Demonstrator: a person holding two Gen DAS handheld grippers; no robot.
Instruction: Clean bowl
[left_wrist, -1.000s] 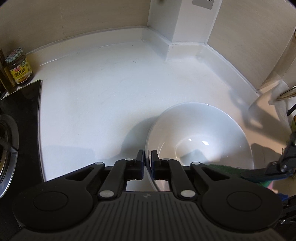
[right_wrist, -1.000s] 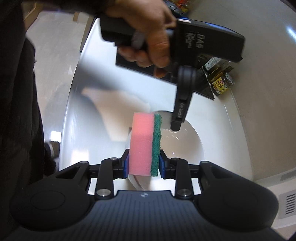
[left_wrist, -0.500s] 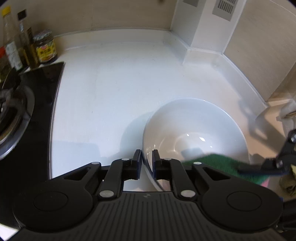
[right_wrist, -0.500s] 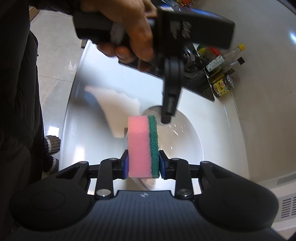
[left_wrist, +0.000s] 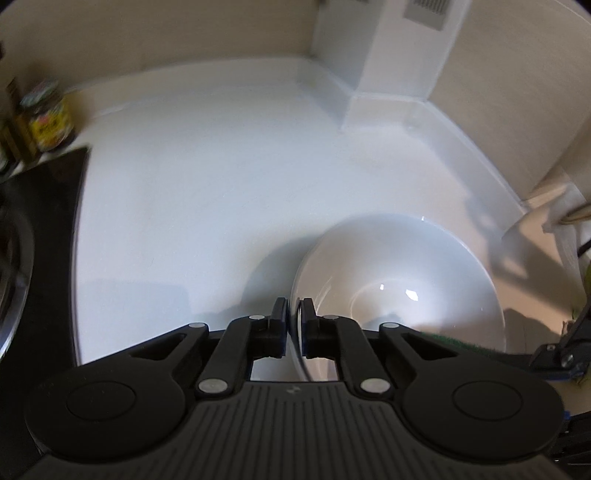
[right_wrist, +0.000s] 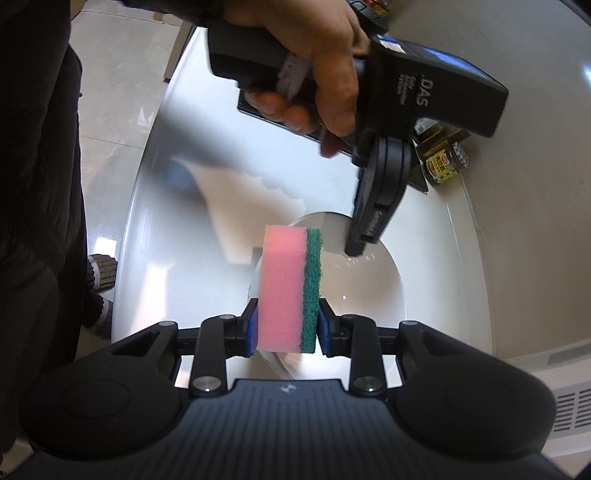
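A white counter carries the round white glossy bowl, empty. The left tongs straddle its near rim, jaws just opening. The right tongs clamp a pink-and-green sponge above it.

Bowl on bench; jar at far left beside hob; sponge above bowl's near rim.

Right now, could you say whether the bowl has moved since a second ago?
No: the bowl sits just as far from the jar as before.
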